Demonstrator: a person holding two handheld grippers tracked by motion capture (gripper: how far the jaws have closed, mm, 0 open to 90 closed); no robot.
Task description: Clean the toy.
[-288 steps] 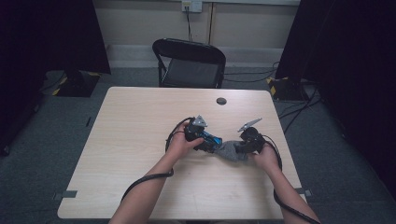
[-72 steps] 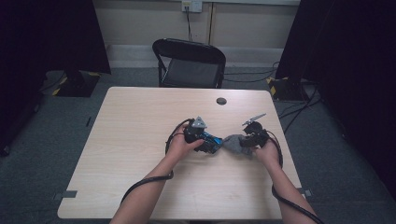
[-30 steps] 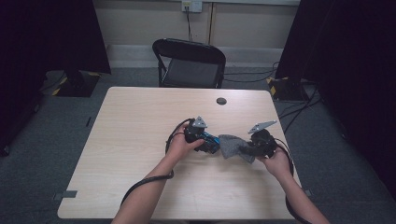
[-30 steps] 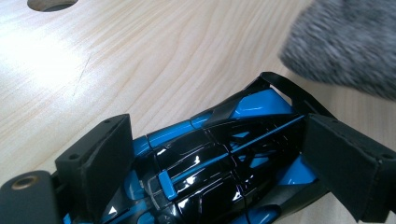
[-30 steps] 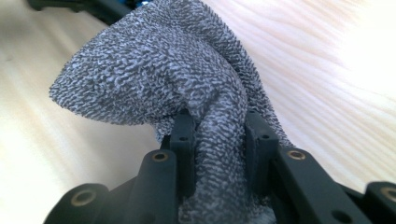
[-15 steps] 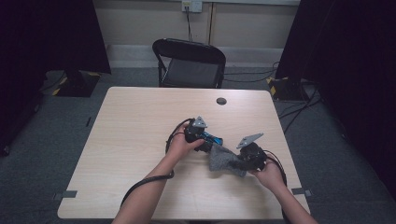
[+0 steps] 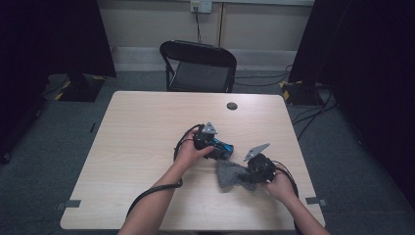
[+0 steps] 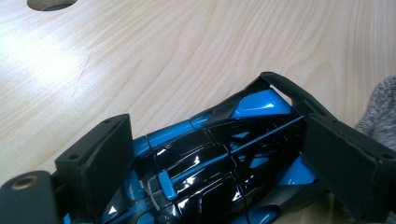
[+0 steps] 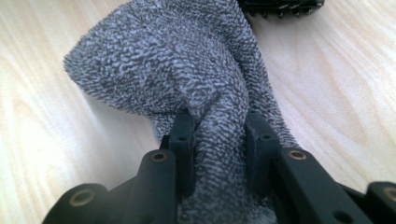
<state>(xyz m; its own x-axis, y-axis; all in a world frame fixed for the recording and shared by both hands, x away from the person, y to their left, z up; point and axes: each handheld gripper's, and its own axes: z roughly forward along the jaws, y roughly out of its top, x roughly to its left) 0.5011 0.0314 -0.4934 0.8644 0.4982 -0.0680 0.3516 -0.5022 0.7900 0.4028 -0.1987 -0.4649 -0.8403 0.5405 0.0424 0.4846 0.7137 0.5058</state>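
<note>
A blue and black toy car (image 7: 224,149) rests on the table (image 7: 137,132) near its middle. My left gripper (image 7: 221,148) is shut on it; in the left gripper view the two jaws press on the sides of the toy car (image 8: 224,154), with the gripper (image 8: 215,137) around its body. Just right of and nearer than the car lies a grey terry cloth (image 7: 229,175). My right gripper (image 7: 245,176) is shut on a bunched fold of it. The right gripper view has the cloth (image 9: 187,60) pinched between the gripper's (image 9: 219,126) jaws, with a black ridged part of the car (image 9: 280,5) beyond.
A round cable hole (image 7: 232,105) sits at the table's far side, also seen as the hole (image 8: 51,3) in the left gripper view. A black folding chair (image 7: 198,66) stands behind the table. Bare wood spreads to the left. Cables trail from both grippers.
My right gripper has moved toward the table's near edge and a little left, lower than before, drawing the grey cloth with it. The left gripper and the car have stayed put.
</note>
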